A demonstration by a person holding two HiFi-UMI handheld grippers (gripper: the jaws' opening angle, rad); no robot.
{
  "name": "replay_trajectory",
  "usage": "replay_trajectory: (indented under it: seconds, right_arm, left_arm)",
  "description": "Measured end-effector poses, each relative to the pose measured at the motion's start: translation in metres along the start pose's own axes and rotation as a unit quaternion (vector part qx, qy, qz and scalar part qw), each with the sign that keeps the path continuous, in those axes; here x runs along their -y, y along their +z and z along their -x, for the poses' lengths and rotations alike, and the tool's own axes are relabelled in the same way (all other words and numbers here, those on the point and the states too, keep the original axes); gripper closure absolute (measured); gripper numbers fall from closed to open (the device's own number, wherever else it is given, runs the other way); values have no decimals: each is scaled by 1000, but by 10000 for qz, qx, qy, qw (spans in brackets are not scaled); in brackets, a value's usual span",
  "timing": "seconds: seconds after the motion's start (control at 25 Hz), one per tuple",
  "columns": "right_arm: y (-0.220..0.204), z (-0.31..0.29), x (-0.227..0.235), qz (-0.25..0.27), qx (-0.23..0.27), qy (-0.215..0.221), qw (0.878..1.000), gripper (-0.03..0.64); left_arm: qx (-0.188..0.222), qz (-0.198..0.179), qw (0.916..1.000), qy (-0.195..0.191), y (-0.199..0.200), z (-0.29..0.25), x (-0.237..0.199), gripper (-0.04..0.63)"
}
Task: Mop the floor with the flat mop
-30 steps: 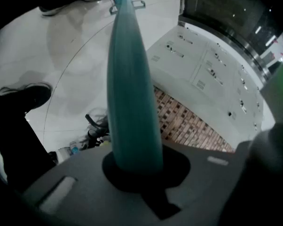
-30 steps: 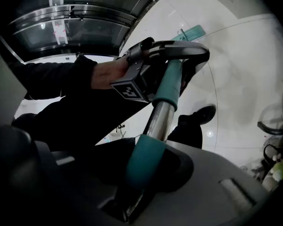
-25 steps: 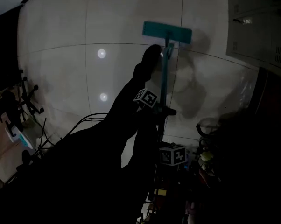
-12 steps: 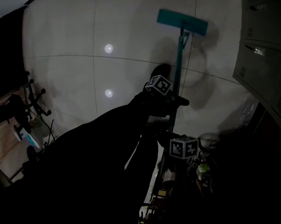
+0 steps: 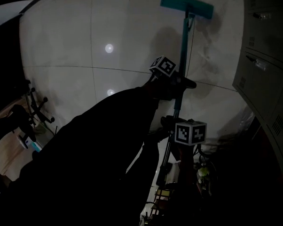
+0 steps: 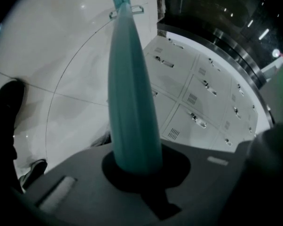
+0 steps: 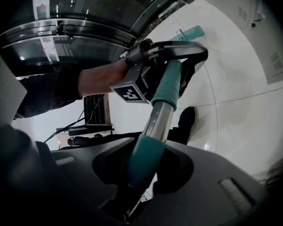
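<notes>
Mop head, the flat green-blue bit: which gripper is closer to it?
Left. The left gripper clamps the handle nearer the mop head; the right gripper clamps it farther back.

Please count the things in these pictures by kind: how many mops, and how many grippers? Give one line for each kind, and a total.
flat mop: 1
grippers, both shut on the mop's handle: 2 (left gripper, right gripper)
total: 3
</notes>
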State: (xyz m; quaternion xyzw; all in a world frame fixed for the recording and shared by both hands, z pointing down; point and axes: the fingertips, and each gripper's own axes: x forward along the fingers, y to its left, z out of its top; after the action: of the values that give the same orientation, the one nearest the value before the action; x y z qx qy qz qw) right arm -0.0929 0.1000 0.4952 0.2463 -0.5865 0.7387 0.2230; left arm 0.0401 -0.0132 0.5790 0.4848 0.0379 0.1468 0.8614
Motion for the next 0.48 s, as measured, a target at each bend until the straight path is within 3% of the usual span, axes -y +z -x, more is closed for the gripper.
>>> replay_trajectory:
  seconds: [0.24, 0.48]
  right_arm:
    - [53, 3, 12, 185, -4, -120, 9998, 505]
    - [56, 12, 17, 269, -37, -173, 9995, 505]
  left_arm:
    - [104, -188, 9998, -11, 55, 3, 19, 574]
    - [248, -273, 9993, -21, 62, -4, 27, 572]
